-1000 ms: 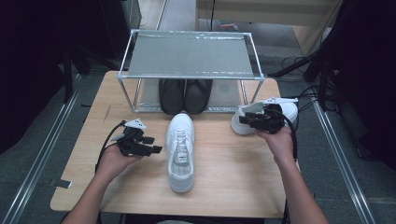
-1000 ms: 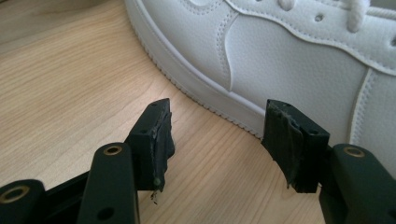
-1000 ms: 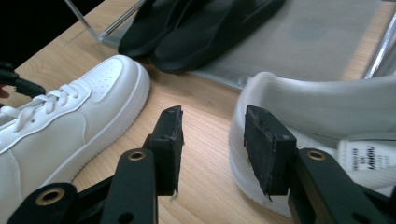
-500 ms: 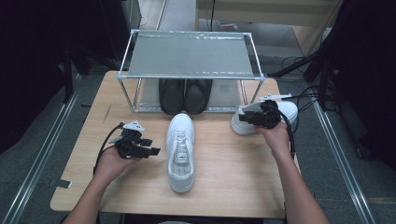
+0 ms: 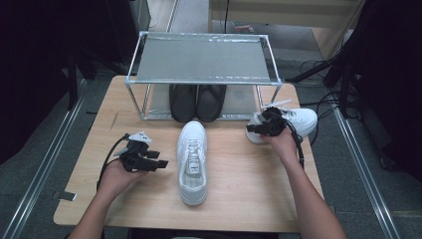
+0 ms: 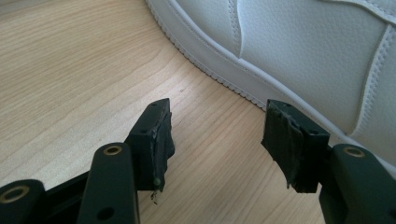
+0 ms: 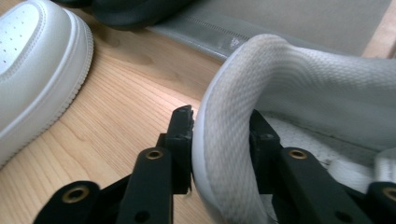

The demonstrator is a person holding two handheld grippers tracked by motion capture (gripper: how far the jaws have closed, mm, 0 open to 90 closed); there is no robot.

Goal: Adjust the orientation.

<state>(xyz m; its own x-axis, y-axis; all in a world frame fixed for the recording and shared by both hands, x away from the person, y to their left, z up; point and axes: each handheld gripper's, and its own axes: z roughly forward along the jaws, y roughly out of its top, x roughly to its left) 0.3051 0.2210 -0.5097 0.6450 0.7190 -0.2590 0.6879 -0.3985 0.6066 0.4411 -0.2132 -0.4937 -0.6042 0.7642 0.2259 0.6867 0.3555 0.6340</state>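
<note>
The right gripper (image 5: 255, 128) is clamped on the heel collar of a white sneaker (image 5: 298, 119): in the right gripper view one jaw sits outside the padded rim (image 7: 233, 116) and the other inside the shoe, both pressed to the fabric. That sneaker lies at the right edge of the table (image 5: 239, 199), its toe pointing away from the gripper toward the table's edge. Ahead of these jaws, to their left, is the toe of a second white sneaker (image 7: 32, 60), apart from the held one.

The left gripper (image 5: 159, 163) hangs with its jaws spread wide and nothing between them, just above the bare wood. The side wall of the second sneaker (image 6: 299, 51) lies just ahead of the jaws and to their right, near the right jaw but not touching it.

Beyond both grippers stands a metal rack (image 5: 201, 59), with a pair of black shoes (image 5: 196, 102) under its shelf.
</note>
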